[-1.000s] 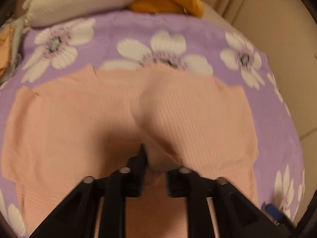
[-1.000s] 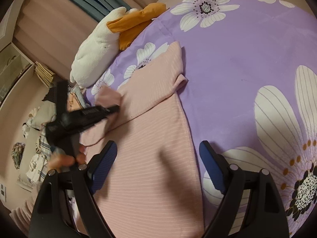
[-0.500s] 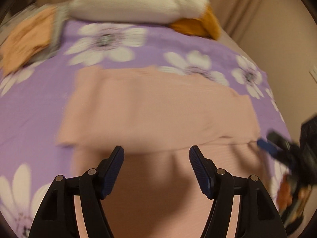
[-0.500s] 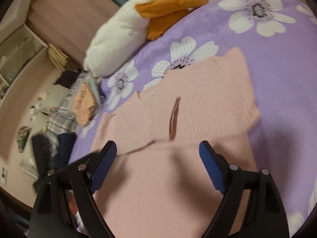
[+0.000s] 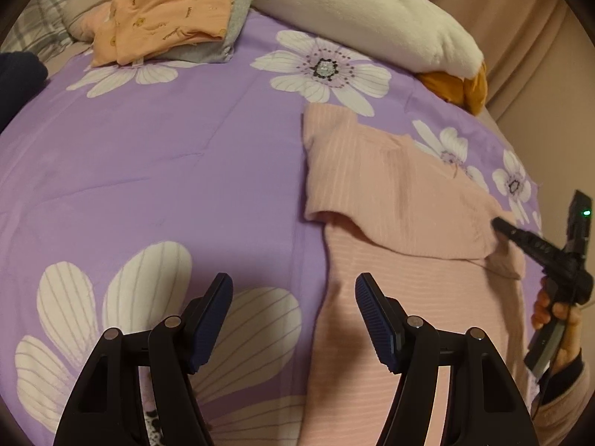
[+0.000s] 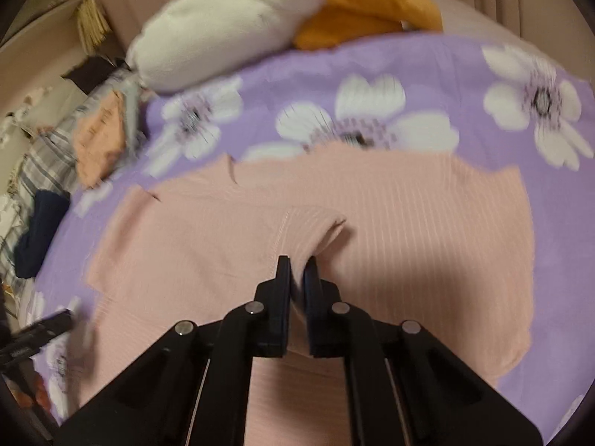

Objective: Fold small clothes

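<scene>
Lying across the purple flowered bedspread (image 5: 156,156) is the pink ribbed top (image 6: 401,230), its sleeves folded in over the body. The right gripper (image 6: 297,267) has its jaws nearly closed on a raised pinch of the top's fabric, close to a sleeve cuff at the middle of the garment. The left gripper (image 5: 293,297) hangs spread wide with nothing between its fingers, over the top's left edge, half above bare bedspread. Beyond the top lies a white plush pillow (image 5: 368,11), and far to the top's left sits a folded orange garment (image 5: 167,7) on a grey one.
</scene>
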### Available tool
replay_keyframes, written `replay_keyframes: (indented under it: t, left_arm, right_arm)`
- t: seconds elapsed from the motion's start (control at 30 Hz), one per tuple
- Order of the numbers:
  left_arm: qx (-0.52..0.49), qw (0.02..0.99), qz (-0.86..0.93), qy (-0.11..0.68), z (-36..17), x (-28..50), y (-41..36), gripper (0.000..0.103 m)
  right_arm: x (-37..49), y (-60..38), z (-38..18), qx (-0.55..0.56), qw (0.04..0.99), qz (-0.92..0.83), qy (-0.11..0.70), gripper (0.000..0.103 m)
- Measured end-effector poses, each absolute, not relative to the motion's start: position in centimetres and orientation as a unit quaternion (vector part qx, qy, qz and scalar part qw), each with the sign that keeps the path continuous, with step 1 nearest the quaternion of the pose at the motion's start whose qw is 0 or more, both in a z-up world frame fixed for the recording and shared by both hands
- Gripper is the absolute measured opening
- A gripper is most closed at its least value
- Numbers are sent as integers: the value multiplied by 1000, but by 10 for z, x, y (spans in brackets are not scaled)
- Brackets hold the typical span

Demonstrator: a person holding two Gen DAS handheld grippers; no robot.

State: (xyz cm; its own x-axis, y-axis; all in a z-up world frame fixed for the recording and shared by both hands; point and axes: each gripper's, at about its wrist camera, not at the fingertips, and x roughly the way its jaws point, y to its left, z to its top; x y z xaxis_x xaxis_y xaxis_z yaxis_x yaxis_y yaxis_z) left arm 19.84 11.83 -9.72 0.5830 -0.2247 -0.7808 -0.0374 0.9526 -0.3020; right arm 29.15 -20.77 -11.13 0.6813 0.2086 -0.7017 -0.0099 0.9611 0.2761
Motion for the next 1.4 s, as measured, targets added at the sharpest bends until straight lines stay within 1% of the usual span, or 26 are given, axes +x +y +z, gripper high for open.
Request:
replay_keyframes:
  t: [0.07,0.13,0.23,0.3,0.33,0.37,0.4,0.43,0.5,0.63,0.77,0.87,0.97,1.0,1.07,1.13,1.17,1.2,1.3,1.4]
  left_arm:
    - [-142,879,-60,451,-96,199,115,68]
    - [-139,879,-68,450,-96,197,119,68]
    - [-136,880,-78,448,-93,203,111,68]
    - [-134,880,-83,447,-92,208,106,68]
    - [-131,879,-86,449,-90,215,101,68]
    - [-128,879,-88,451,-89,220,97,68]
    - [-125,879,-91,451,-88,224,92,68]
    - [-119,880,-95,450,-84,229,86,68]
    - [-110,886,-107,438,-75,236,75,68]
    - [-96,885,-154,428,-62,255,42,68]
    - [-96,881,-174,429,-61,272,16,67]
    - [-119,881,-174,424,-59,276,15,67]
    - [-117,880,-167,429,-64,272,23,68]
    - [-113,880,-163,432,-67,272,24,68]
    - [-113,876,-154,442,-72,270,31,68]
    - [-121,873,-157,446,-76,265,37,68]
    - [-119,872,-160,448,-78,260,39,67]
    - [-118,871,-165,448,-79,256,40,67]
    - [-117,859,-205,454,-81,238,37,68]
    - [-129,848,-253,447,-79,222,29,67]
  right_arm:
    - [282,-220,-86,150,922,58,353,7]
    - [278,-231,-76,158,926,52,340,7]
    - [278,-244,-80,143,925,31,351,9]
    - [284,-252,-100,153,907,31,391,13]
    - [287,-255,-110,147,901,16,408,18]
    - [287,-256,-115,139,899,2,414,32]
    - [287,-260,-121,129,898,-20,419,41]
    - [285,-264,-122,136,898,-25,417,43]
    - [278,-270,-117,162,904,-2,396,43]
    - [268,-270,-103,163,918,23,360,44]
    - [274,-261,-106,171,912,57,368,42]
    - [281,-260,-114,163,909,43,382,44]
    - [289,-275,-129,190,894,24,404,58]
    - [290,-277,-132,192,892,21,408,60]
    - [295,-275,-141,192,885,23,423,59]
    - [297,-263,-145,179,885,37,429,53]
    - [300,-253,-146,158,885,43,436,34]
    - [304,-244,-149,136,883,45,447,10]
    - [316,-224,-147,85,881,40,464,7]
    - [322,-216,-115,96,890,62,441,7]
